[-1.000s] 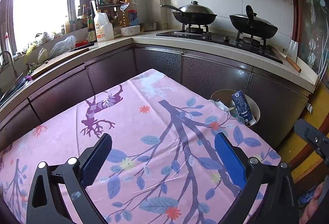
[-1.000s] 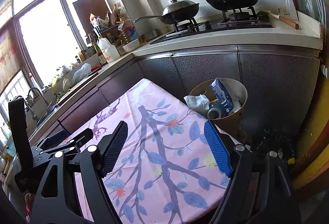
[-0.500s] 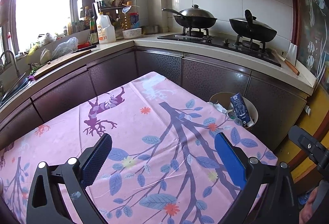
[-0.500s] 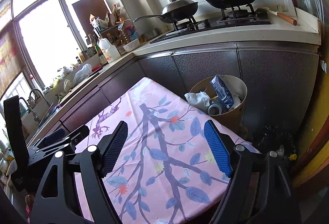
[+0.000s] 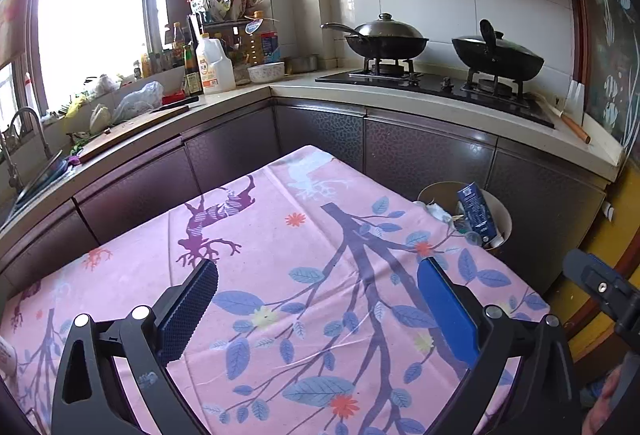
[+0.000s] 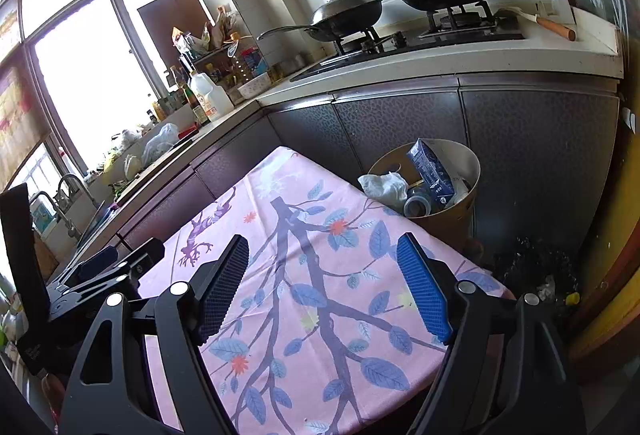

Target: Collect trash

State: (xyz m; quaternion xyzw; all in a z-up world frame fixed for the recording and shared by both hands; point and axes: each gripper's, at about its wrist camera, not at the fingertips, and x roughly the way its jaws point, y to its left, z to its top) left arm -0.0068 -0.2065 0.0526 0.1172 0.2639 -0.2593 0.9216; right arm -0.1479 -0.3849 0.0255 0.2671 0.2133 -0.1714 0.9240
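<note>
Two views examined, left wrist first.

Left wrist view: the left tool [image 5: 318, 293] sits at the lower centre of the frame with its blue-padded fingers [image 5: 446, 309] spread wide and nothing between them. Beneath it lies the tabletop [image 5: 280, 235], covered in a pink cloth printed with branches and leaves. At the right of the frame, just past the far right corner of the tabletop, stands a round beige trash bin [image 5: 505, 223]. A dark blue carton [image 5: 476, 211] stands tilted inside it, with white crumpled paper [image 5: 438, 211] at the bin's near rim. Part of the right tool [image 5: 600, 289] shows at the lower right edge. In the upper half, a kitchen counter [image 5: 440, 103] carries a hob with two lidded black woks [image 5: 386, 41].

Right wrist view: the right tool [image 6: 322, 285] occupies the lower centre, fingers [image 6: 422, 293] likewise spread apart and holding nothing, above the same pink cloth. The trash bin [image 6: 470, 191] is at centre right, touching or just beside the tabletop's corner; which cannot be told. It holds the blue carton [image 6: 430, 173], the white crumpled paper [image 6: 382, 185] draped at its left rim, and a clear bottle [image 6: 416, 205] lying low. The left tool [image 6: 100, 271] appears at the left edge, its finger gap not readable from this view.
</note>
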